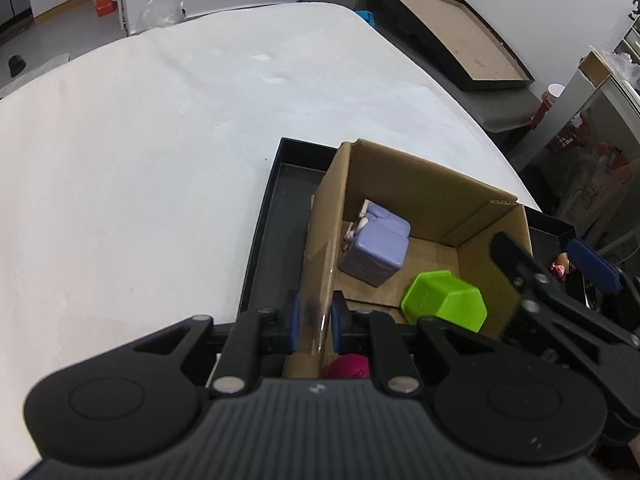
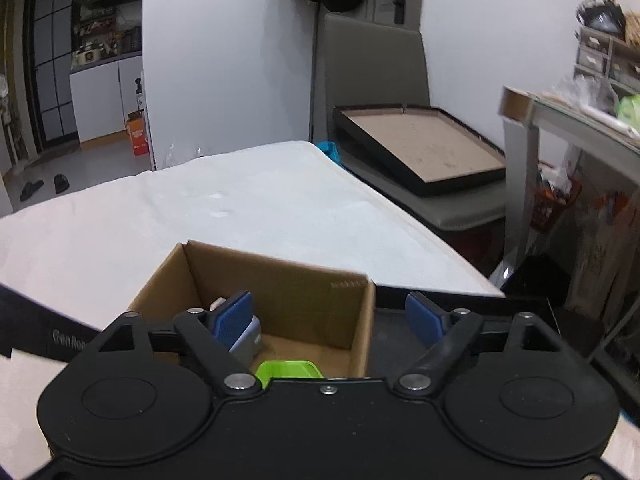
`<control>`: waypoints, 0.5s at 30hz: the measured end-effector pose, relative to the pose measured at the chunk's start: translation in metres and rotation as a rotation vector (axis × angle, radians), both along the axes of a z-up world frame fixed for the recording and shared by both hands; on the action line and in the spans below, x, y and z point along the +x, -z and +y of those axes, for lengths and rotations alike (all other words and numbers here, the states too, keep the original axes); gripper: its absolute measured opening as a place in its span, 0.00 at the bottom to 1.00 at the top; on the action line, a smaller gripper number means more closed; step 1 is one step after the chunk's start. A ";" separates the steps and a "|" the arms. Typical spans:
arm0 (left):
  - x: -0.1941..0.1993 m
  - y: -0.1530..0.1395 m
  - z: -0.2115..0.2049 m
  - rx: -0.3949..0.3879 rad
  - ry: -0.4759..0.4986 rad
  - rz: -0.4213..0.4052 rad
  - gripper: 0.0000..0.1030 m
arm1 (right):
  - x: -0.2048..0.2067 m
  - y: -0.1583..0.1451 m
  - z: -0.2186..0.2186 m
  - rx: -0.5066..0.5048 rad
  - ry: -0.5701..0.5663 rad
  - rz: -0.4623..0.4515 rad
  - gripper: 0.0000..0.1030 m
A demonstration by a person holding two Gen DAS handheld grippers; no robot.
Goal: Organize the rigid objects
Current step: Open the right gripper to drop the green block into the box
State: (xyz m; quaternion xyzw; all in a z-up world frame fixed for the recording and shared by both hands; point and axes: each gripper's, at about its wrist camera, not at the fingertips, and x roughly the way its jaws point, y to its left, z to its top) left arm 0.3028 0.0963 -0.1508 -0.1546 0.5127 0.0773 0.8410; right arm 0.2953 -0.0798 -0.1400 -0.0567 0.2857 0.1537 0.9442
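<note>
Left hand-held gripper (image 1: 314, 322) pinches cardboard box (image 1: 420, 184) wall.

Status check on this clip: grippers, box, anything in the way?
Left gripper shut on cardboard box wall. Right gripper open, straddling the opposite wall. Green cup and purple block inside. Nothing blocking.

A white-covered table (image 1: 168, 128) carries a shallow black tray (image 1: 276, 184) near its right edge, and a cardboard box (image 1: 420, 184) sits inside that tray.
</note>
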 end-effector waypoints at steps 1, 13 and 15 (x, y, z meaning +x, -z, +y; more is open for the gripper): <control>0.000 0.000 -0.002 0.011 0.001 0.007 0.13 | -0.002 -0.001 -0.004 0.012 0.002 -0.003 0.80; 0.002 -0.014 -0.019 0.128 -0.006 0.030 0.17 | 0.010 -0.012 -0.050 0.133 0.076 0.035 0.86; 0.003 -0.015 -0.020 0.150 -0.016 0.032 0.19 | 0.012 -0.010 -0.058 0.146 0.090 0.043 0.86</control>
